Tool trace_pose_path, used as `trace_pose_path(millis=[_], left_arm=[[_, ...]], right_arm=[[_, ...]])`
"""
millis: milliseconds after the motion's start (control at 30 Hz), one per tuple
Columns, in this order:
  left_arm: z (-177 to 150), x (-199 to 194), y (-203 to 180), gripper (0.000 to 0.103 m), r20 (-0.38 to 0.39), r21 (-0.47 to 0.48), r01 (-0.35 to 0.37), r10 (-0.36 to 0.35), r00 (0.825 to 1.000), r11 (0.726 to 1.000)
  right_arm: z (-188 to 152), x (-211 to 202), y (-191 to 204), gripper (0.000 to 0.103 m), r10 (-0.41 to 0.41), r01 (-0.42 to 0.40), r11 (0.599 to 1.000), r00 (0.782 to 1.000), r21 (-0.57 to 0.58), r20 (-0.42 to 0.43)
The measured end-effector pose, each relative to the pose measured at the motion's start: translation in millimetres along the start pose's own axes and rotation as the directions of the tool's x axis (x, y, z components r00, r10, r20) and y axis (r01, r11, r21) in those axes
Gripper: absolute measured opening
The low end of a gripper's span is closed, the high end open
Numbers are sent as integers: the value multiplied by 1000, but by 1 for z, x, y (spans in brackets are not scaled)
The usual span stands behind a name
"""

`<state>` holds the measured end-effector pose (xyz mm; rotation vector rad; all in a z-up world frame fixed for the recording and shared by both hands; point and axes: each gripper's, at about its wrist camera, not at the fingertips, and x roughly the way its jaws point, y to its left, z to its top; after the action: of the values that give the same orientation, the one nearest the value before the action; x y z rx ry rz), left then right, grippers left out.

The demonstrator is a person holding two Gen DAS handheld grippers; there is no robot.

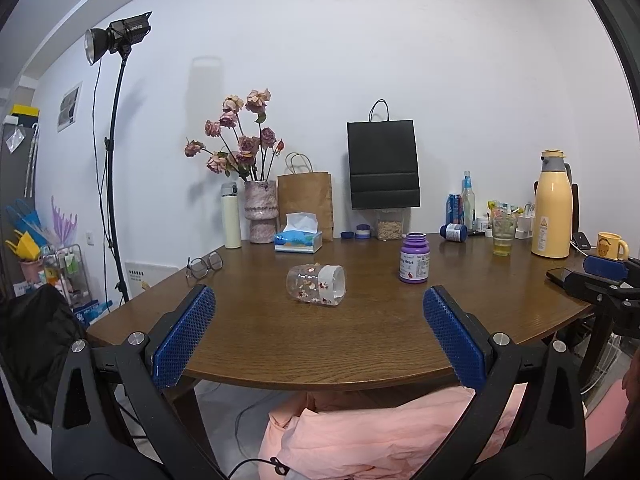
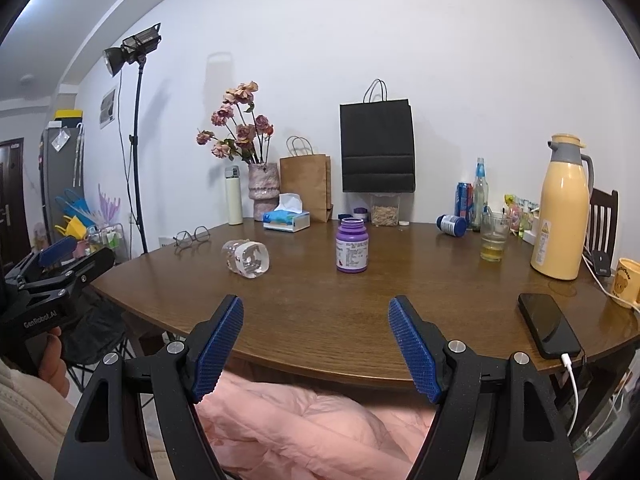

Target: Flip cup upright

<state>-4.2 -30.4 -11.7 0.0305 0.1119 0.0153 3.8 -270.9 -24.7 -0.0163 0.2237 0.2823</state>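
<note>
Left wrist view: the left gripper (image 1: 319, 330) is spread wide and empty at lower centre; the cup (image 1: 316, 284) lies on its side mid-frame on the table (image 1: 280, 344), left of a purple bottle (image 1: 414, 258).

Right wrist view: the right gripper (image 2: 316, 344) is also spread and empty; the cup (image 2: 247, 258) lies left of centre.

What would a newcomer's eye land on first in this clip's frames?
Probably the clear patterned cup lying on its side mid-table, a purple bottle standing to its right. Both grippers, left and right, wait open at the near edge. Behind, dried roses and a black bag line the wall.
</note>
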Motion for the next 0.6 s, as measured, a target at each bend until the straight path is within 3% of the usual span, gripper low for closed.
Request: trace_pose_path(millis=[600], left_arm=[[0,1,0,103,-1,0,1,-1,1000,1000]], right_arm=[[1,0,2,80,1,-1,1000,1000,-18,0]])
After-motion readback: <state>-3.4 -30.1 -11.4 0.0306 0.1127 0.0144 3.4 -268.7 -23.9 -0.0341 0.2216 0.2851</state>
